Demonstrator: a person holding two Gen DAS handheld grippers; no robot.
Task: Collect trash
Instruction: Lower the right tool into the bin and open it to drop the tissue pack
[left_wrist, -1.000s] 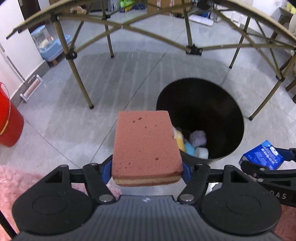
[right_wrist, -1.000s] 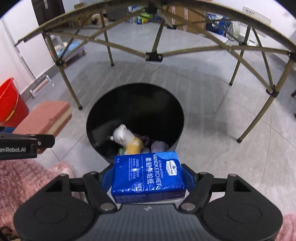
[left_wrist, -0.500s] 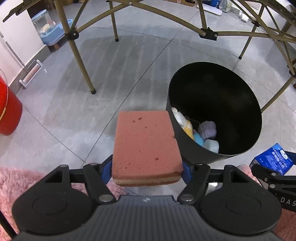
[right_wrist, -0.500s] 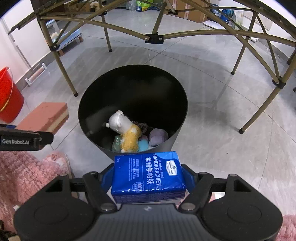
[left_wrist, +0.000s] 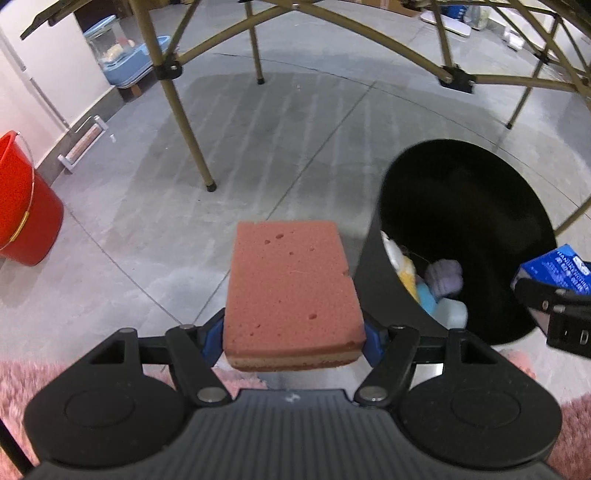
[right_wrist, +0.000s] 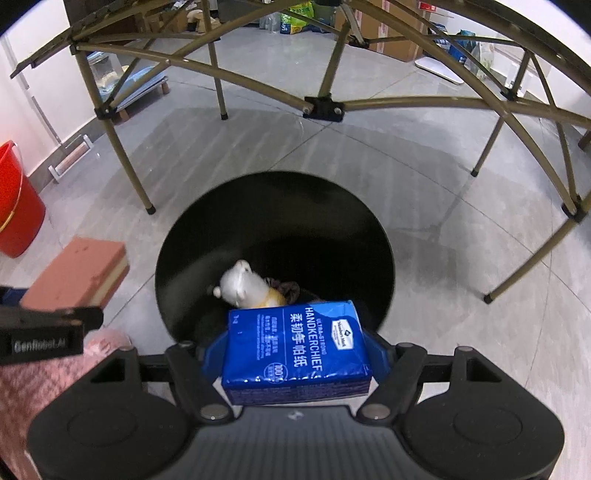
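My left gripper (left_wrist: 293, 334) is shut on a pink sponge (left_wrist: 291, 291) and holds it above the floor, just left of a black trash bin (left_wrist: 384, 295). My right gripper (right_wrist: 295, 350) is shut on a blue handkerchief tissue pack (right_wrist: 295, 343), held over the near rim of the bin (right_wrist: 380, 236). Inside the bin lie a white and yellow plush toy (right_wrist: 247, 286) and other soft items (left_wrist: 443, 275). The sponge also shows at the left of the right wrist view (right_wrist: 79, 273), and the tissue pack at the right edge of the left wrist view (left_wrist: 557, 271).
A folding table's tan legs (left_wrist: 184, 122) and cross braces (right_wrist: 321, 107) stand over the grey tile floor behind the bin. A red bucket (left_wrist: 22, 206) stands at the left wall. A pink fluffy rug (right_wrist: 48, 380) lies under the grippers. Boxes and bags sit far back.
Both grippers have shifted left and closer to the bin. The bin now sits further right in the left view, and the tissue pack is over its near rim.
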